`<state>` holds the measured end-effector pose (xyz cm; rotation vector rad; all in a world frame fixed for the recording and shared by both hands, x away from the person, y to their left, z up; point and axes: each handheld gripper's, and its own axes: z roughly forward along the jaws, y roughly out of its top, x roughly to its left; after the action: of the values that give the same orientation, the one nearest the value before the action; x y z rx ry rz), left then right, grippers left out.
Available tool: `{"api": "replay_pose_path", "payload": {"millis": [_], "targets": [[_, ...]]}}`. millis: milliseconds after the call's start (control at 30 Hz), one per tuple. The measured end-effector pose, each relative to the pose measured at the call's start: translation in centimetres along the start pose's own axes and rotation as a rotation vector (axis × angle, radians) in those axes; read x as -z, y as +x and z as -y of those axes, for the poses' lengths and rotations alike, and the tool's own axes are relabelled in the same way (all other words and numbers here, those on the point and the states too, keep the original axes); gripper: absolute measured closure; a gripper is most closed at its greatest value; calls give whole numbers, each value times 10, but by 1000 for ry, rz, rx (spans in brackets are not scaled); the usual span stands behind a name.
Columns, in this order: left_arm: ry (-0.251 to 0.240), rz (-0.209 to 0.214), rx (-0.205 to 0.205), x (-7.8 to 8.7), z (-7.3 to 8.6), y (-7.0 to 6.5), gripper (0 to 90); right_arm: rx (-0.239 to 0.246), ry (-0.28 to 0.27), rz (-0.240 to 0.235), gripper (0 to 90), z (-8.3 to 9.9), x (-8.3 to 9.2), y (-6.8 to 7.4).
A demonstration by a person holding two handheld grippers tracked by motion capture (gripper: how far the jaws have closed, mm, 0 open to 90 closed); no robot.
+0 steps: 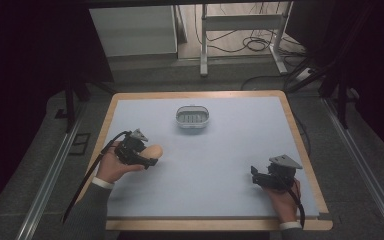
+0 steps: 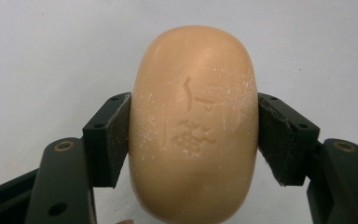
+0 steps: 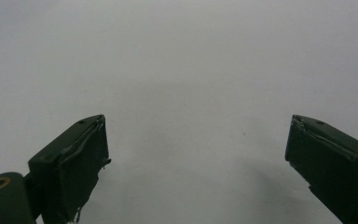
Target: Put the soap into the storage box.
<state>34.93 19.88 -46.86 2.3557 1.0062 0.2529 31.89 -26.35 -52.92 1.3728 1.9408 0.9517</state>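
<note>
A tan oval bar of soap (image 2: 193,126) with a stamped mark sits between the pads of my left gripper (image 2: 194,133), which is shut on its two long sides. In the high view the soap (image 1: 153,150) pokes out of the left gripper (image 1: 147,159) at the mat's left side. A small white soap dish (image 1: 192,117) with a ribbed floor stands at the far middle of the mat, well beyond the soap. My right gripper (image 1: 254,174) rests at the front right, open, with bare mat between its fingers (image 3: 81,154).
A pale blue mat (image 1: 220,150) covers a wooden-edged table (image 1: 300,145). Behind the table stand a white desk frame (image 1: 240,30) with loose cables and a dark curtain at each side.
</note>
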Motion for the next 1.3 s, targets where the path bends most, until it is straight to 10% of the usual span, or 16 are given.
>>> {"api": "replay_pose_path", "payload": {"millis": [1300], "targets": [[-10, -9, -32, 0, -34, 0, 323, 7, -14, -14, 62, 1, 1, 0]]}}
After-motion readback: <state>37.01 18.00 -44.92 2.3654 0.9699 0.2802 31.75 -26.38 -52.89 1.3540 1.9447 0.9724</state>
